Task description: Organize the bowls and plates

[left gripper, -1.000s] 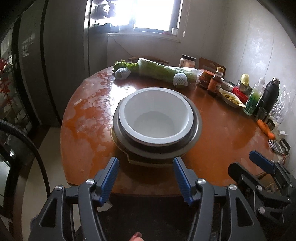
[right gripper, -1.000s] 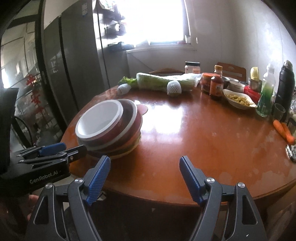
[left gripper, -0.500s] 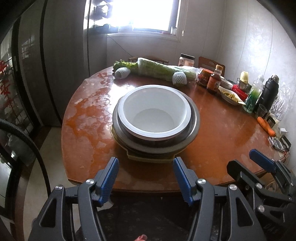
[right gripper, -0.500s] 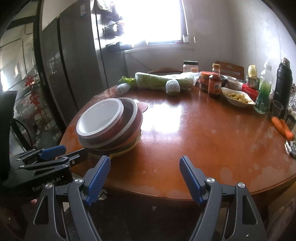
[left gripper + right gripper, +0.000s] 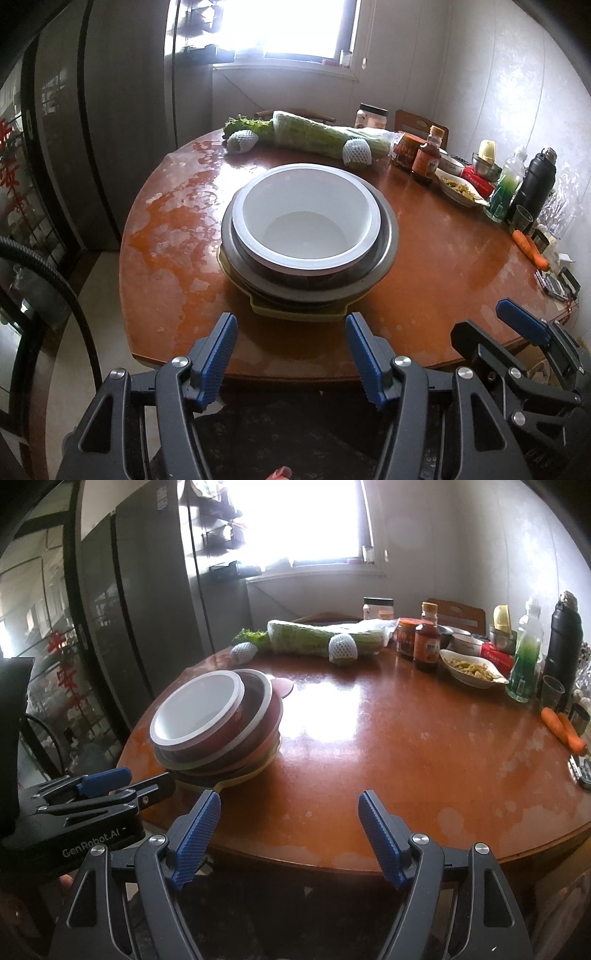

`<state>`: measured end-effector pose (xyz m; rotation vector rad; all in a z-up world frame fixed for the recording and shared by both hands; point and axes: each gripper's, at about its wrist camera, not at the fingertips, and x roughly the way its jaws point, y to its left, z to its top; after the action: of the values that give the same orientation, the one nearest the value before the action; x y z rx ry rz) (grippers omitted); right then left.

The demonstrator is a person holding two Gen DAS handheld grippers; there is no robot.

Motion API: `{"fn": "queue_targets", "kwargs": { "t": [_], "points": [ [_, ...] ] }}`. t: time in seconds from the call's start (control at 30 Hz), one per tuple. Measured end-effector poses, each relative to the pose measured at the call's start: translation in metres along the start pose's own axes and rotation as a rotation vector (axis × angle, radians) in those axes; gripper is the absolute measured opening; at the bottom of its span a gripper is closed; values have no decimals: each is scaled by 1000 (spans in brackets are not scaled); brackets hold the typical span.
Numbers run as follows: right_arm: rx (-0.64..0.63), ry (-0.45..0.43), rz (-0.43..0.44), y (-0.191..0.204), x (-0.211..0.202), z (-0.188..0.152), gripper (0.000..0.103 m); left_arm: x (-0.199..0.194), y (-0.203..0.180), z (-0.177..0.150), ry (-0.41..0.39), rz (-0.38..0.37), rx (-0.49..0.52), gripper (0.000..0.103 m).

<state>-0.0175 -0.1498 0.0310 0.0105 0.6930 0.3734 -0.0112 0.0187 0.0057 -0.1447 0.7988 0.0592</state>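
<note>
A stack of bowls and plates (image 5: 310, 236) stands on the round wooden table (image 5: 436, 266), with a white-lined bowl (image 5: 306, 214) on top and a yellowish plate (image 5: 295, 312) at the bottom. In the right wrist view the same stack (image 5: 218, 727) leans a little, left of centre. My left gripper (image 5: 290, 334) hangs open just off the table's near edge, right in front of the stack and apart from it. My right gripper (image 5: 288, 812) is open too, over the near edge to the right of the stack. Nothing sits between either pair of fingers.
Along the far side lie wrapped greens (image 5: 325, 134) and two netted fruits (image 5: 356, 149). Jars, a sauce bottle (image 5: 426, 155), a dish of food (image 5: 458, 188), a green bottle, a black flask (image 5: 537, 181) and carrots (image 5: 530, 245) crowd the right side. A dark fridge (image 5: 147, 602) stands at the left.
Both views have eased back and risen slightly, so the stack sits a bit farther from the fingers. Neither gripper's opening has changed.
</note>
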Motion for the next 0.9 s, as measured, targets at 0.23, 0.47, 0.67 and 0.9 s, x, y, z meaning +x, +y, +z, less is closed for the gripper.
{"fn": "queue_targets", "kwargs": {
  "t": [0.23,0.47,0.67,0.9],
  "points": [
    [0,3,3,0,2,-1,78,-1,-1,-1,-2,1,2,61],
    [0,3,3,1,2,-1,78,0,-2,-1,-2,0,6,61],
    [2,4,3,2,2,-2,78,0,-2,-1,-1,0,6,61],
    [3,3,4,2,2,-2,78,0,-2,-1,1,2,9,61]
  ]
}}
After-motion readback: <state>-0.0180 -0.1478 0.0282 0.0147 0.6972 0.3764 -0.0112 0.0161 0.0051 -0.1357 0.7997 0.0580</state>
